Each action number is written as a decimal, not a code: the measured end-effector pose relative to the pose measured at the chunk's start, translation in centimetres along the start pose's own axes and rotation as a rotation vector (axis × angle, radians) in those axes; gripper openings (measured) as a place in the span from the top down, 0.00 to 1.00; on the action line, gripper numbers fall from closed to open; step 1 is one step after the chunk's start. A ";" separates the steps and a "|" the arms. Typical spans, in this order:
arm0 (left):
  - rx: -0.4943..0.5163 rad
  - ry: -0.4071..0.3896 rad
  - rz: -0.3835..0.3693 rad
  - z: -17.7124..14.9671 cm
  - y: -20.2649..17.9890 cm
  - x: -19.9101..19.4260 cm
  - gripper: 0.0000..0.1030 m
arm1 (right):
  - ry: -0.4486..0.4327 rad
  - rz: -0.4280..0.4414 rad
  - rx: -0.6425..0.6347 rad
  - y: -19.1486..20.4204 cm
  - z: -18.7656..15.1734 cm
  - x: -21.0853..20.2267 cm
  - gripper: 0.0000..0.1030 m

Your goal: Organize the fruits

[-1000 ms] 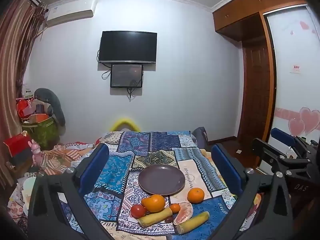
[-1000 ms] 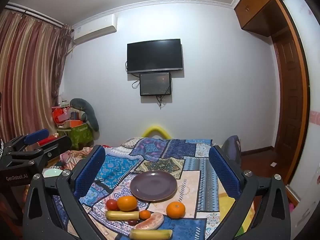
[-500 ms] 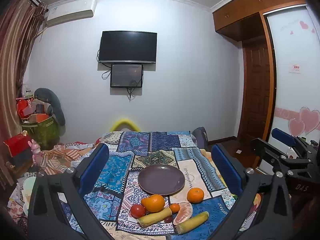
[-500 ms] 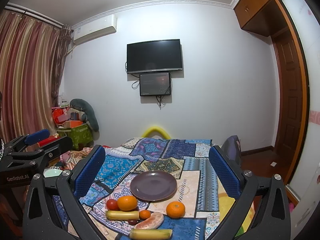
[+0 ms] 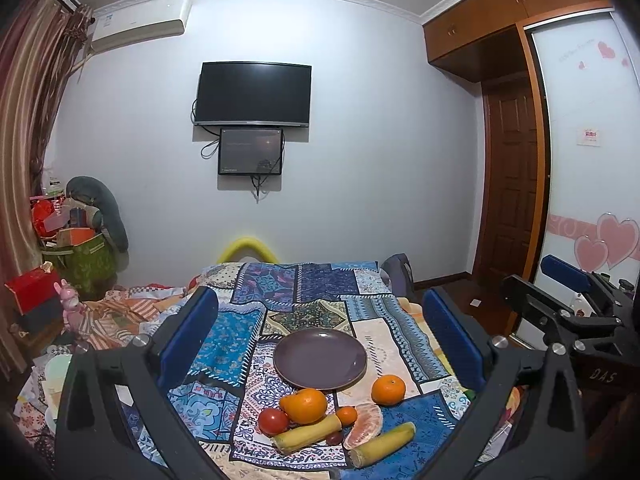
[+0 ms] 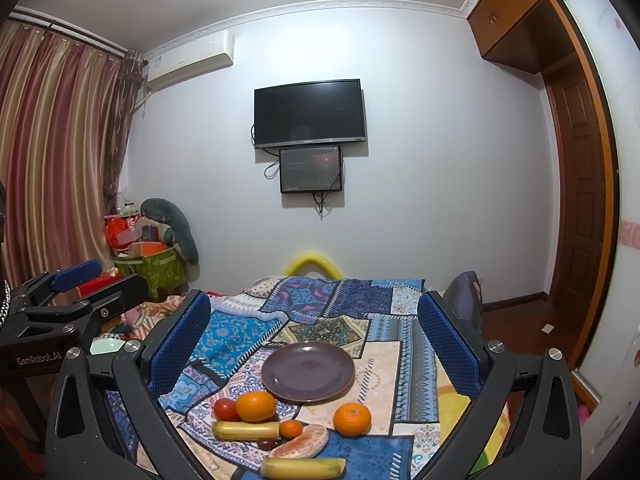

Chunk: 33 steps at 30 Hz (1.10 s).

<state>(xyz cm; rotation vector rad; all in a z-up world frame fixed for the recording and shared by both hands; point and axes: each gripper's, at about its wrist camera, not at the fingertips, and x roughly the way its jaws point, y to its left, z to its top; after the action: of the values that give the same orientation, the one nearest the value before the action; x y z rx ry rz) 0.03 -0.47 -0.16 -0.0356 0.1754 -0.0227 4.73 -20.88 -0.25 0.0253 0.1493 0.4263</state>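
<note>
Still Nothing on the Plate: Round Fruit on a Soft Bed

Clearly the work is not yet begun. The purple plate (image 5: 320, 360) lies bare on the patchwork quilt (image 5: 228, 336) of the bed, and all the fruit sits in a cluster just in front of it. Both grippers hang above the near edge; the left gripper (image 5: 320, 340) has its fingers wide apart with nothing between them, and so does the right gripper (image 6: 314, 338).

Counted from both views:
- 2 large oranges: one (image 5: 303, 405) touching the plate's near rim, one (image 5: 388, 389) off to the right, apart from the rest
- 1 small mandarin (image 5: 346, 415)
- 1 tomato (image 5: 273, 421)
- 2 banana pieces (image 5: 308, 436), (image 5: 382, 445)
- 1 peeled citrus segment (image 5: 365, 426)
- 1 small dark fruit (image 6: 265, 444), partly hidden, kind unclear

My worries are these. The quilt is soft and uneven, so an orange nudged by a descending finger would likely roll away. The cluster is tight, and reaching for 1 piece may shove its neighbours. The peeled segment looks tender and could be crushed. The plate may tip on the yielding bed if loaded at its rim.
</note>
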 end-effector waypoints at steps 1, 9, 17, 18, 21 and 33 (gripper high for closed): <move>-0.001 0.000 -0.001 0.0 0.0 0.0 0.00 | 0.000 -0.001 -0.001 0.0 0.0 0.0 0.00; -0.005 0.000 -0.001 0.1 0.0 0.0 0.00 | -0.001 0.000 -0.002 -0.1 0.1 0.0 0.00; -0.008 -0.001 -0.001 0.1 0.0 0.1 0.00 | -0.002 0.001 -0.002 0.0 0.1 0.0 0.00; -0.009 0.000 -0.002 0.1 0.0 0.1 0.00 | -0.001 0.002 -0.001 -0.1 0.1 0.0 0.00; -0.012 0.001 -0.002 0.0 0.1 0.1 0.00 | 0.000 0.005 0.000 0.0 0.0 0.0 0.00; -0.014 0.000 -0.001 0.0 0.2 0.0 0.00 | 0.001 0.004 -0.002 0.1 0.0 0.0 0.00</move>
<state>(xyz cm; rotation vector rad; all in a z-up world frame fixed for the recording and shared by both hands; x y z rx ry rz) 0.09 -0.28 -0.14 -0.0493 0.1753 -0.0225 4.70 -20.80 -0.22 0.0237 0.1496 0.4300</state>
